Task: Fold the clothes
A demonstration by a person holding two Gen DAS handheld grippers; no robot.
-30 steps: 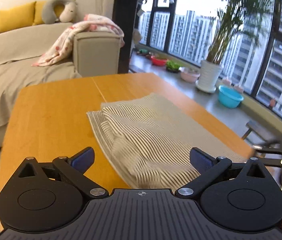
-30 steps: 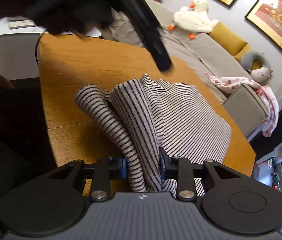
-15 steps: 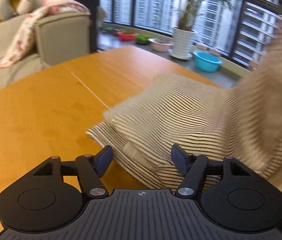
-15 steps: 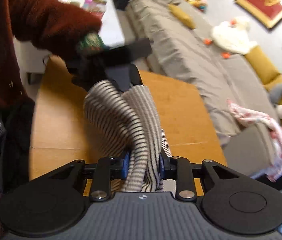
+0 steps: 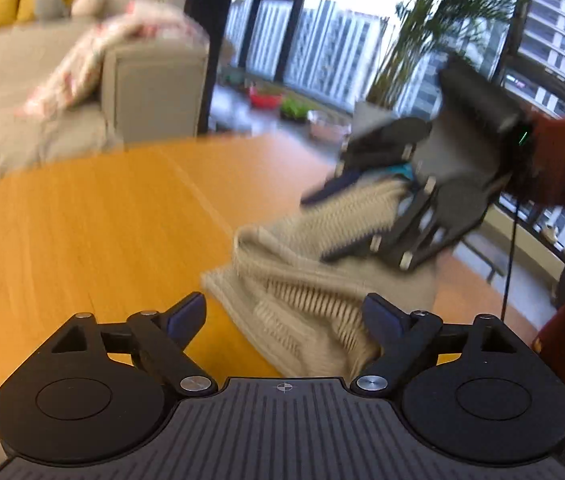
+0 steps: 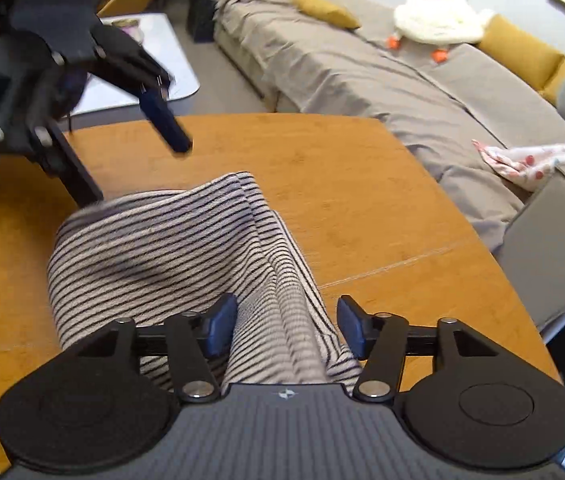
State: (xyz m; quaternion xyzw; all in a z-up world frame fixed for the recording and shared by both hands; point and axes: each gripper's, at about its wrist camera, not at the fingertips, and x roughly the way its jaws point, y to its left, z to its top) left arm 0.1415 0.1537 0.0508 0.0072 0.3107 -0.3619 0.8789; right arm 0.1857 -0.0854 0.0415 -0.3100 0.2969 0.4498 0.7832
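A black-and-white striped garment (image 6: 170, 252) lies folded over on the orange wooden table (image 6: 342, 184). My right gripper (image 6: 286, 328) is open, its fingers apart on either side of a raised fold of the garment. In the left wrist view the garment (image 5: 302, 292) is blurred, and the right gripper (image 5: 318, 226) hovers over it with cloth between its fingers. My left gripper (image 5: 284, 314) is open, just above the garment's near edge. It also shows in the right wrist view (image 6: 138, 172), open above the garment's far left corner.
A grey sofa (image 6: 382, 76) with a plush duck (image 6: 438, 20) and yellow cushions runs beside the table. A pink spotted blanket (image 6: 534, 160) hangs on its armrest. A white side table (image 6: 142, 64) stands beyond the table. Windows and a potted plant (image 5: 414, 52) are on the far side.
My right gripper carried the held fold across the garment, lowered it and opened. My left gripper drew back and opened wider, now above the garment's edge.
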